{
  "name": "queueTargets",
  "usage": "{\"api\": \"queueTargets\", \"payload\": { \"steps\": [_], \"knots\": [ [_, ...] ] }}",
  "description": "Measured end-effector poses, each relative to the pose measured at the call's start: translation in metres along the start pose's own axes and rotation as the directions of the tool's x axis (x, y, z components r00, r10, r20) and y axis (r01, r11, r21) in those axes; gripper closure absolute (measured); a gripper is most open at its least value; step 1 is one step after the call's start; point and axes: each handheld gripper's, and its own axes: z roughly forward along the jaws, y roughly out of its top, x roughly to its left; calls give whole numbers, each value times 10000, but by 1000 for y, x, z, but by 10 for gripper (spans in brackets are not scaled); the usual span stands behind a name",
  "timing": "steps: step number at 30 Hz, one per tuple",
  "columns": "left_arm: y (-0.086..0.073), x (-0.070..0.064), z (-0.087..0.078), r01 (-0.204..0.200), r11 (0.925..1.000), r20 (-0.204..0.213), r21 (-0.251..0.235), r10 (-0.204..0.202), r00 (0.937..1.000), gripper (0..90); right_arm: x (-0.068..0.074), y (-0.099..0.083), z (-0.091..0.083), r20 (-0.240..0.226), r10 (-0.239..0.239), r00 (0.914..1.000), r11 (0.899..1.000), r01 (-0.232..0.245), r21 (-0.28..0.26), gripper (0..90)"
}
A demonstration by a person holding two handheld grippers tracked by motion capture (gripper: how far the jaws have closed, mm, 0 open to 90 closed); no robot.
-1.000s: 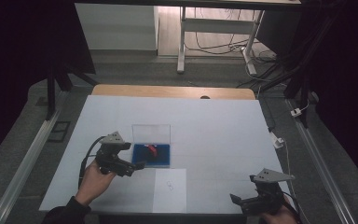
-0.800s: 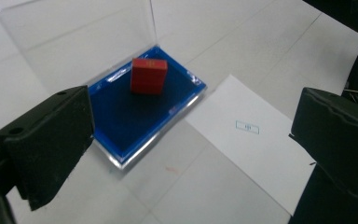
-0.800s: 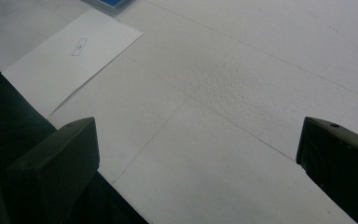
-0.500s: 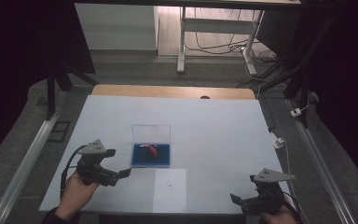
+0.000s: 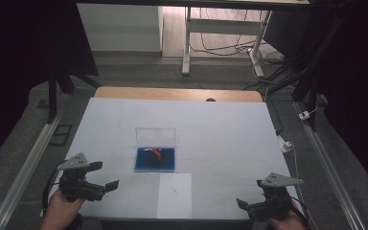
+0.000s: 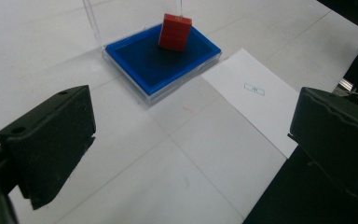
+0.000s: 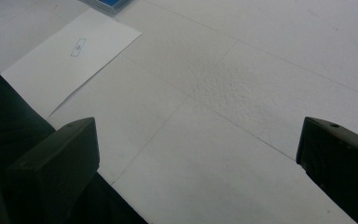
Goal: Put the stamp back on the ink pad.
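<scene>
We hold the left gripper and right gripper spread and empty near the blue tray, whose red block is cut off on top.

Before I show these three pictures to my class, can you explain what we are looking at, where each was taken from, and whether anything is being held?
A person sits at a white table with a hand-held gripper in each hand. The high view looks down from above: the left gripper is at the lower left, the right gripper at the lower right. The other two pictures come from cameras riding on the grippers, each looking out between its own two black fingers.

In the middle of the table lies an open clear case with a blue tray. A red block stands in it. Nearer the person lies a white sheet of paper.

Both grippers are open with nothing in them.
</scene>
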Motion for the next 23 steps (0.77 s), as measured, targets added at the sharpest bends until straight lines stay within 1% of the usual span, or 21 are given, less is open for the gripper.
{"api": "queueTargets", "payload": {
  "steps": [3, 8, 11, 12, 14, 16, 20, 23],
  "knots": [
    [-7, 0, -4, 34, 10000, -25, 13, -34, 10000, 5, 0, 0, 0, 13, 36, 10000, 10000, -36, 7, 0],
    [-17, -1, -8, -46, 9994, -559, 348, 66, 9984, 5, 1, 0, 0, 53, -12, 10000, 10000, 12, 30, 0],
    [-23, -1, -12, -44, 9987, -661, 501, 77, 9978, 3, 1, 0, 0, 91, -46, 9999, 10000, 45, 77, 0],
    [-25, 0, -12, -24, 9981, -713, 616, 68, 9974, 3, 1, 0, 0, 95, -53, 9999, 10000, 52, 85, 0],
    [-28, 0, -12, -43, 9954, -993, 955, 138, 9950, 2, 1, 0, 0, 112, -44, 9999, 9999, 43, 104, 0],
    [-29, 1, -13, 19, 9962, -914, 875, 62, 9958, 1, 1, 1, 1, 116, -31, 9999, 9999, 30, 112, 0],
    [-28, 2, -12, 122, 9953, -865, 966, -38, 9962, 2, 1, 1, 1, 136, 16, 9999, 10000, -17, 98, 0],
    [-27, 1, -11, 68, 9946, -870, 1035, 23, 9962, 2, 1, 0, 1, 198, -52, 9998, 9999, 50, 100, 0]
  ]
}}
